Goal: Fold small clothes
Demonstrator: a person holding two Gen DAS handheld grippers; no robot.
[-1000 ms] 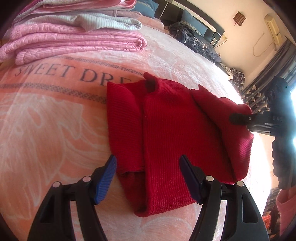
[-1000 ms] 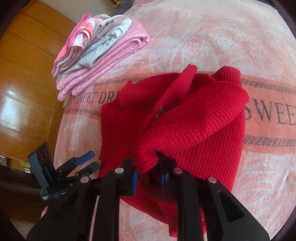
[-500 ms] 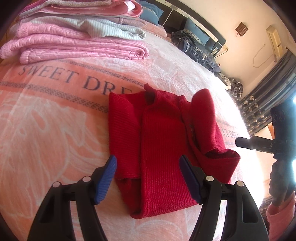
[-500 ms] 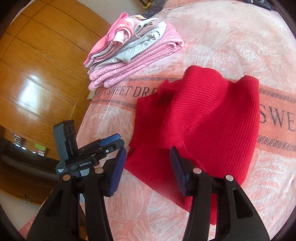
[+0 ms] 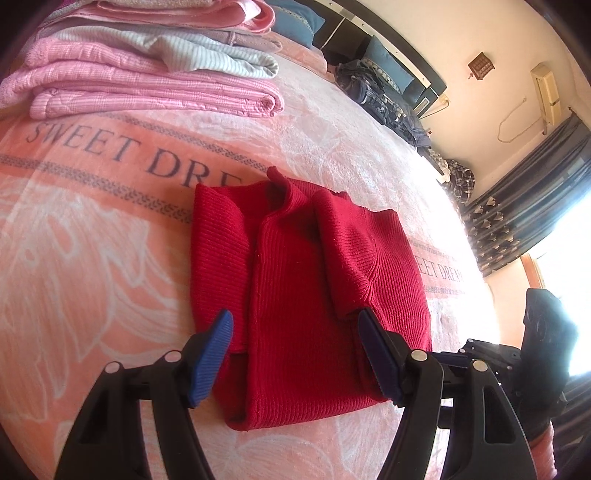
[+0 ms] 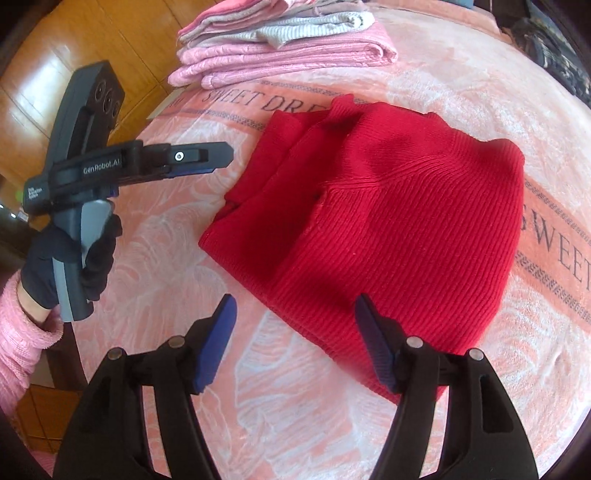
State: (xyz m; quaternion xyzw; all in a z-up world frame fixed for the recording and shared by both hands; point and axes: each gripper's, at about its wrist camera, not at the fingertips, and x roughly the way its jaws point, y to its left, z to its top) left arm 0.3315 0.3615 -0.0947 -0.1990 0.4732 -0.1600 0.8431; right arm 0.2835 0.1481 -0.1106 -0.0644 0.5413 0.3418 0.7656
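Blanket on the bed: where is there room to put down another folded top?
Bare blanket lies between the red sweater and the pink stack, and beyond the sweater's far side. Nearer, both open grippers crowd the sweater's edge.

Cream plastered wall (image 5: pixel 461 40) carries a small brown wooden ornament (image 5: pixel 481 65) and a white air-conditioner unit (image 5: pixel 547 92); dark patterned curtains (image 5: pixel 517 218) flank an overexposed bright window (image 5: pixel 569 236); dark bed headboard (image 5: pixel 373 33) below; glossy orange-brown wooden panelling (image 6: pixel 48 74) on the opposite side.

Peach blanket (image 5: pixel 92 236), dark curtains (image 5: pixel 517 214)
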